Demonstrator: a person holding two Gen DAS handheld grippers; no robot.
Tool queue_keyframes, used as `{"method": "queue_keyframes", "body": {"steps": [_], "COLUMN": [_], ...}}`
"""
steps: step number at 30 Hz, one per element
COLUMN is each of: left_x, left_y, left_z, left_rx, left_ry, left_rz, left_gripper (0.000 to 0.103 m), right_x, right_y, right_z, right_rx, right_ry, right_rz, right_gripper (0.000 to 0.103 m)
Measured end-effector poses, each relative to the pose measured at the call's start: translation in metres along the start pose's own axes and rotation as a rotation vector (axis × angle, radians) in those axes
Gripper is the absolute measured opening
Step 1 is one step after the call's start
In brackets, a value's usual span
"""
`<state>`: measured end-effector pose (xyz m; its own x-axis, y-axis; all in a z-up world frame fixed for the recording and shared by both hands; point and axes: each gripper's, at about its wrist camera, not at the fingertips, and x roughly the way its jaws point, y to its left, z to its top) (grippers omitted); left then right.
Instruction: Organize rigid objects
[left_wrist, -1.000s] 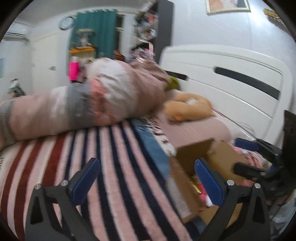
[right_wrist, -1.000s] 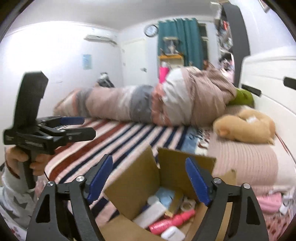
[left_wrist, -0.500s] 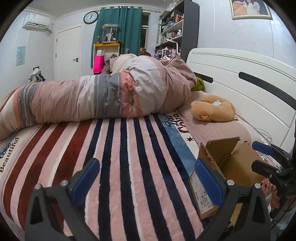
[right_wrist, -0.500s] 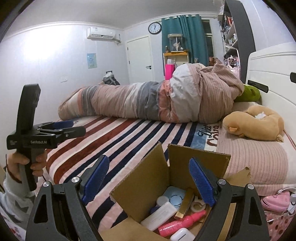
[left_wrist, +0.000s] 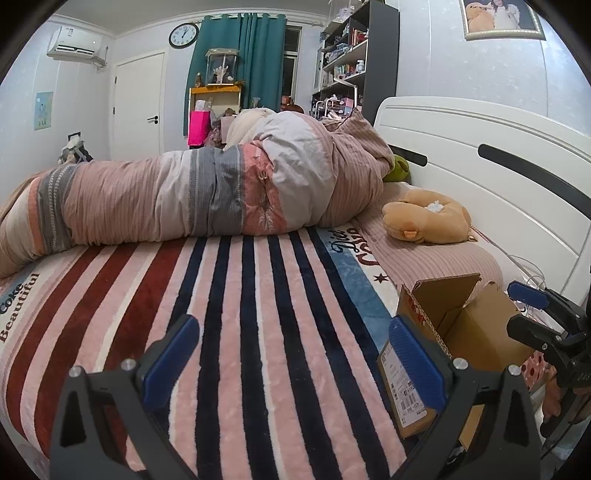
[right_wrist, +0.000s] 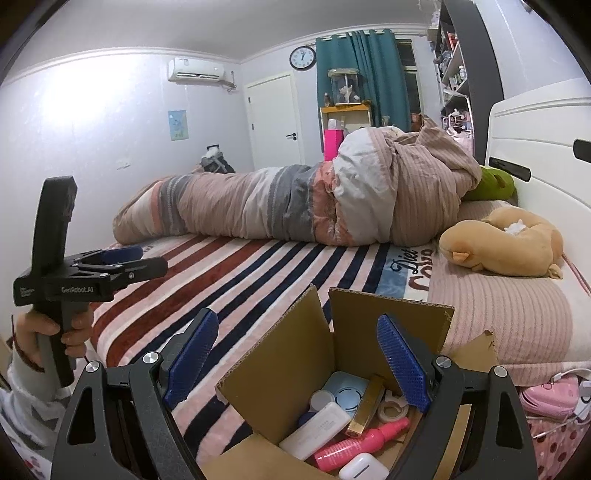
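Note:
An open cardboard box (right_wrist: 295, 354) sits on the bed near its right edge; it also shows in the left wrist view (left_wrist: 465, 332). Inside lie a pink bottle (right_wrist: 365, 441), a white flat case (right_wrist: 317, 430), a gold stick (right_wrist: 365, 404), a pale blue round case (right_wrist: 345, 391), a tape roll (right_wrist: 393, 406) and a white earbud case (right_wrist: 364, 469). My right gripper (right_wrist: 295, 362) is open and empty just above the box. My left gripper (left_wrist: 291, 358) is open and empty over the striped blanket (left_wrist: 258, 314), left of the box.
A rolled quilt (left_wrist: 207, 195) lies across the far side of the bed. A tan plush toy (left_wrist: 428, 218) rests on the pink pillow by the white headboard (left_wrist: 480, 177). Pink items and cables (right_wrist: 550, 395) lie right of the box.
The left gripper has swung left and steadied over the striped blanket, with the box now further right in its view. The right gripper has edged closer over the box.

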<state>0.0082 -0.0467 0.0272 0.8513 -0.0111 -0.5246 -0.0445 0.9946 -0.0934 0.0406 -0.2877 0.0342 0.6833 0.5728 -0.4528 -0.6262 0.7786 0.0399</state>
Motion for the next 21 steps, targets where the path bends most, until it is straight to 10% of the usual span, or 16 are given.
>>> {"method": "queue_keyframes", "body": {"steps": [21], "left_x": [-0.0016], "left_y": [-0.0035], "left_z": [-0.0023], "left_rx": [0.010], "left_ry": [-0.013], "left_rz": [-0.002], "left_gripper": [0.102], "right_x": [0.0007], "right_y": [0.0004], "right_z": [-0.0077], "right_rx": [0.043], "right_ry": [0.004], "right_rz": [-0.003], "right_gripper": [0.087]}}
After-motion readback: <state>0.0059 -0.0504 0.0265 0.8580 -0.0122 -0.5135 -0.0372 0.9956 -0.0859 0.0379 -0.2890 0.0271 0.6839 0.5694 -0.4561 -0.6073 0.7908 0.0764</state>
